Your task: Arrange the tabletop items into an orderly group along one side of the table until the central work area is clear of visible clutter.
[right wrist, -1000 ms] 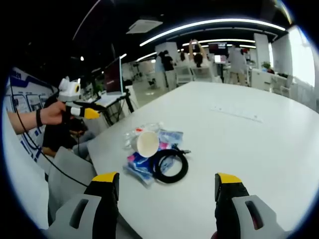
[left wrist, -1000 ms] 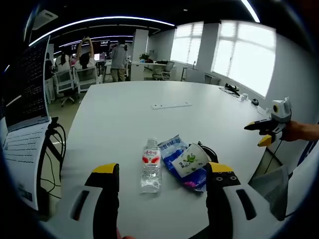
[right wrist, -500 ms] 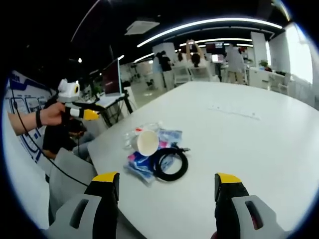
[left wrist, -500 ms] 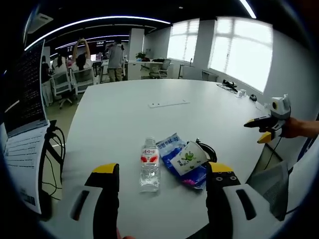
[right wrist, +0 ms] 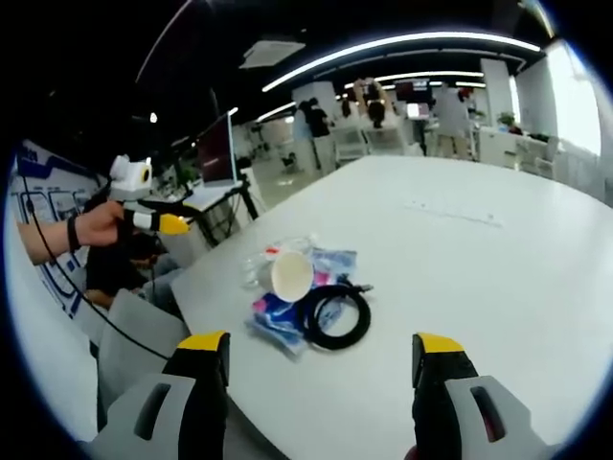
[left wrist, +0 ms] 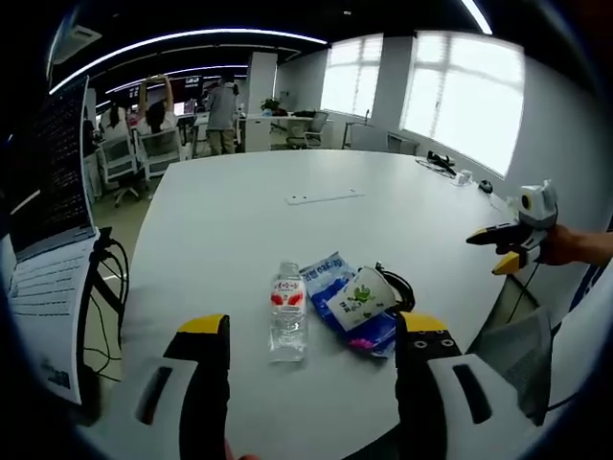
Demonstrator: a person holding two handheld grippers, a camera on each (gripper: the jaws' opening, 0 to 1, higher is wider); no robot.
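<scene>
In the left gripper view, the left gripper [left wrist: 311,350] is held above the near edge of the white worktop [left wrist: 249,220], level and pointing across it. Its two jaws with yellow tips stand wide apart and nothing is between them. The right gripper [left wrist: 508,244] comes in from the right side of this view, held in a hand [left wrist: 565,247] beyond the worktop's edge, and it points toward the worktop; its yellow tips are apart.

In the right gripper view, the right gripper [right wrist: 321,355] also hangs over the worktop's edge with its jaws wide apart and empty. The left gripper [right wrist: 158,222] is seen at the left, held in a hand [right wrist: 96,228] with a dark band on the wrist, off the worktop's side.

The task's things lie in one small cluster near the worktop's edge. A clear water bottle [left wrist: 288,311] with a red label lies on its side. Just beside it are blue snack packets [left wrist: 330,287], and a paper cup [left wrist: 362,295] lies tipped on top of them. A coiled black cable [right wrist: 335,316] lies touching the packets.

Farther on the worktop, well apart from the cluster, lies a thin flat white strip [left wrist: 324,197]. A laptop [left wrist: 43,230] on a stand is at the left, beside the worktop. People [left wrist: 222,110] and office chairs are in the background.
</scene>
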